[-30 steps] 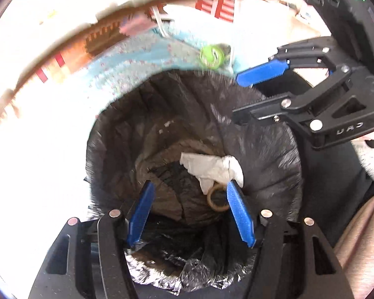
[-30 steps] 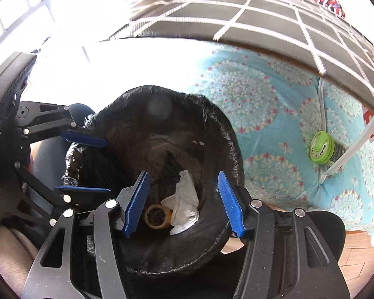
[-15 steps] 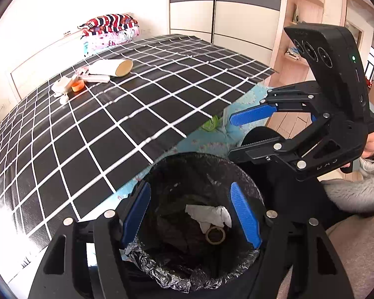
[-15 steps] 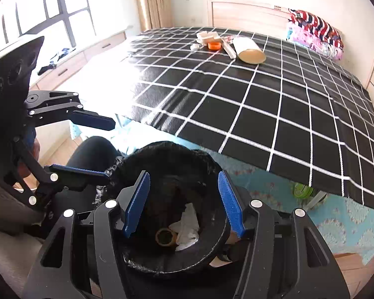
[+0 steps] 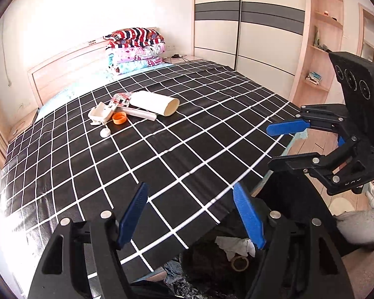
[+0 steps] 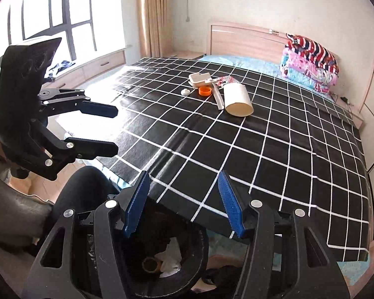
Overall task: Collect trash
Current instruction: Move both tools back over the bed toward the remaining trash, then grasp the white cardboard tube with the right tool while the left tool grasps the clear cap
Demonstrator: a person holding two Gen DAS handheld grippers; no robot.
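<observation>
Trash lies in a cluster on the black checked bed cover (image 5: 162, 154): a cream paper cup (image 5: 154, 103) on its side, an orange cap (image 5: 119, 118), a white box (image 5: 101, 111), a small white cap (image 5: 104, 132) and a printed wrapper (image 5: 121, 99). The cup also shows in the right wrist view (image 6: 237, 99). A bin with a black bag (image 6: 187, 256) stands below both grippers and holds a crumpled tissue (image 5: 234, 245) and a tape roll (image 5: 239, 263). My left gripper (image 5: 194, 219) is open and empty. My right gripper (image 6: 183, 204) is open and empty, also seen in the left wrist view (image 5: 284, 147).
Folded quilts (image 5: 134, 49) are stacked at the wooden headboard (image 6: 244, 37). A wardrobe (image 5: 246, 22) and shelves (image 5: 319, 47) stand right of the bed. A window (image 6: 49, 15) with a low cabinet is on the other side.
Both grippers have tilted up from looking down into the bin to looking across the bed. The bin has dropped to the bottom of both views. Both stay open and empty.
</observation>
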